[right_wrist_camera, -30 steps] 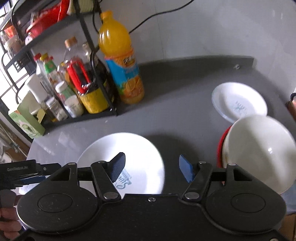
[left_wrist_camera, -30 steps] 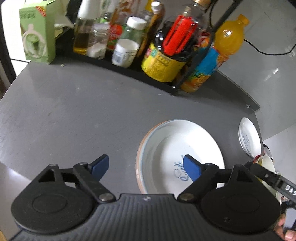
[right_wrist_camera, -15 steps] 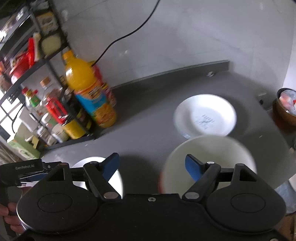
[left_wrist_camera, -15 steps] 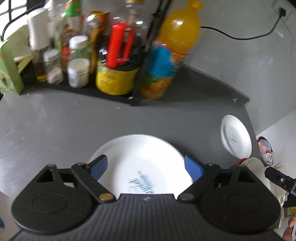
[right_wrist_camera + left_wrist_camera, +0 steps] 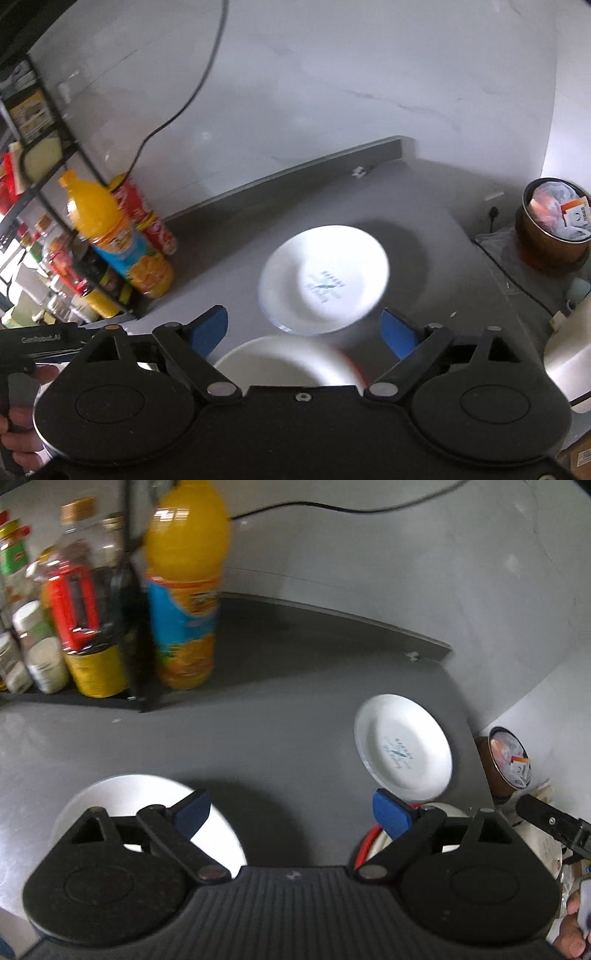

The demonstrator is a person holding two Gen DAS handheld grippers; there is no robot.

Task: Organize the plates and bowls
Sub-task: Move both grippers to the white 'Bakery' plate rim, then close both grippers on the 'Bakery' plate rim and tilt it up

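From the left wrist view, the left gripper [image 5: 291, 810] hangs above the grey counter [image 5: 280, 738] with its blue fingers [image 5: 192, 812] spread wide and nothing between them. Taking the orange juice bottle [image 5: 184, 587] as landmark, a large white plate [image 5: 221, 845] lies well in front of it, partly under the left finger, while a small white plate [image 5: 402, 749] lies to the bottle's right, near the counter's edge. Just in front of that small plate sits a white bowl [image 5: 447, 810] nested in a red one [image 5: 365, 845], mostly hidden.

From the right wrist view, the right gripper [image 5: 303, 328] is likewise spread and empty, poised over the white bowl's rim, with the small plate just beyond. The dishes lie scattered, so gathering them into stacks likely comes next.
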